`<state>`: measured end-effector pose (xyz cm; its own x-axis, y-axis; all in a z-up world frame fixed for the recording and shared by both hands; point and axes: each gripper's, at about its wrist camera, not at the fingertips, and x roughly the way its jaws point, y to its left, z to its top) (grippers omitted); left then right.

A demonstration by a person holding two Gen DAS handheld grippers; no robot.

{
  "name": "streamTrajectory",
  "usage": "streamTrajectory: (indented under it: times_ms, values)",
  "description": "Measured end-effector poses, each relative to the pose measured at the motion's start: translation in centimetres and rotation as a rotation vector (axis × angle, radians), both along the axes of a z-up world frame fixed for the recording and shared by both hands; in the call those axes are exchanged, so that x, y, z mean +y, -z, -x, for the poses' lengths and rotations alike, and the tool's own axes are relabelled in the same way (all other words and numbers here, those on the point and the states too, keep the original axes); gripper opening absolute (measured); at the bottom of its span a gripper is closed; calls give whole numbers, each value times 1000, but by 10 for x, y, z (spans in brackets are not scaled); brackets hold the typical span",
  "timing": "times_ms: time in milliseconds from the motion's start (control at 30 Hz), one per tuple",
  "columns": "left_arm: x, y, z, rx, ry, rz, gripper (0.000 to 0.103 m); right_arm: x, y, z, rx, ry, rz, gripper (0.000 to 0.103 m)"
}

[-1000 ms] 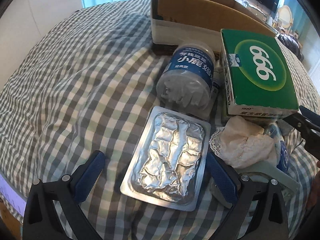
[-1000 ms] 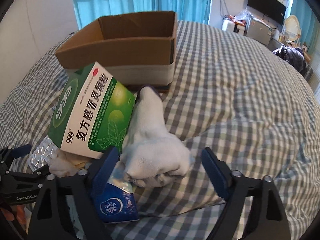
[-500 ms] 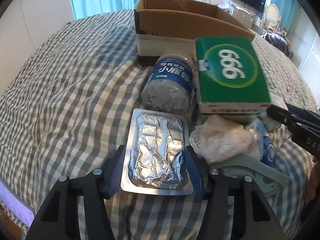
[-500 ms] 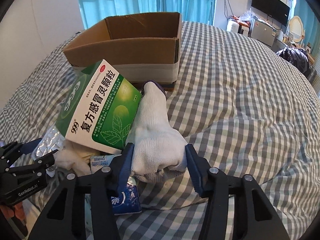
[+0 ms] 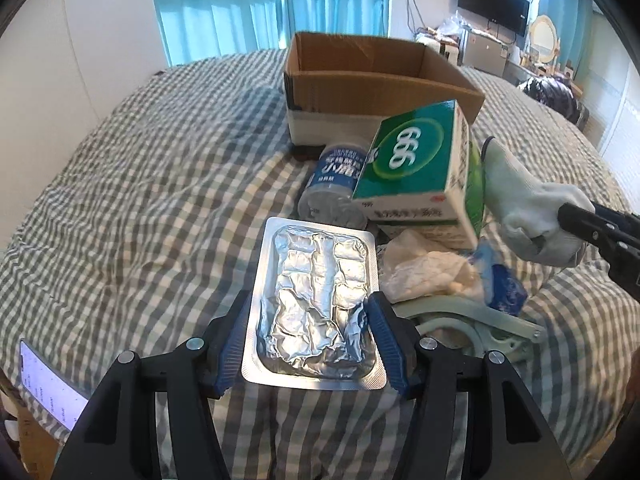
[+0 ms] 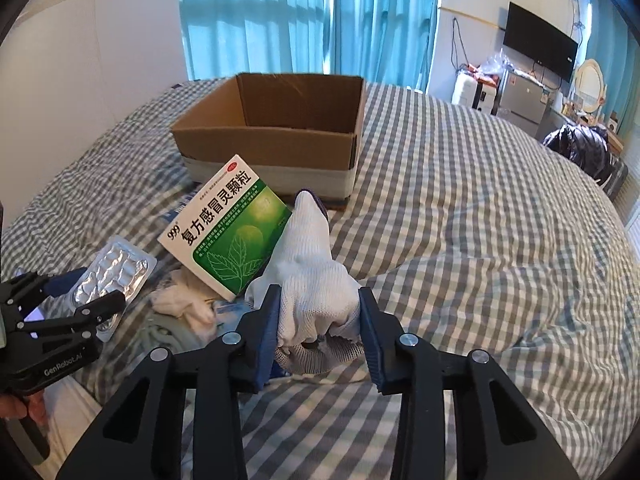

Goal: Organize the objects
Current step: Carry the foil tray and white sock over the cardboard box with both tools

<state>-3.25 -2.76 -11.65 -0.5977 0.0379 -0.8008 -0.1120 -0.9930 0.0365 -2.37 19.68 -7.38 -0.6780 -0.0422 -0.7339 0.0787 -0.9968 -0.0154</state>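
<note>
Gripping both loads at once for the box (image 6: 276, 128): left gripper (image 5: 312, 340) clamped across the blister pack (image 5: 316, 300), right gripper (image 6: 320, 320) pinching the glove (image 6: 312, 276).

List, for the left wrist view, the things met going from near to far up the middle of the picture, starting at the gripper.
left gripper → foil blister pack → blue-labelled jar → cardboard box
</note>
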Motion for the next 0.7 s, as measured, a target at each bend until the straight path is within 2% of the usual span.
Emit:
streamTrajectory:
  times_ms: [400, 567, 700]
  values:
    - [-9, -71, -8, 139, -29, -65, 59, -12, -72, -39, 147, -34, -2, 34]
    - [-9, -108, 4, 200, -20, -118, 59, -14, -99, -34, 203, -57, -13, 34]
    - [-5, -139, 22, 267, -7, -130, 59, -15, -123, -24, 252, -71, -7, 34]
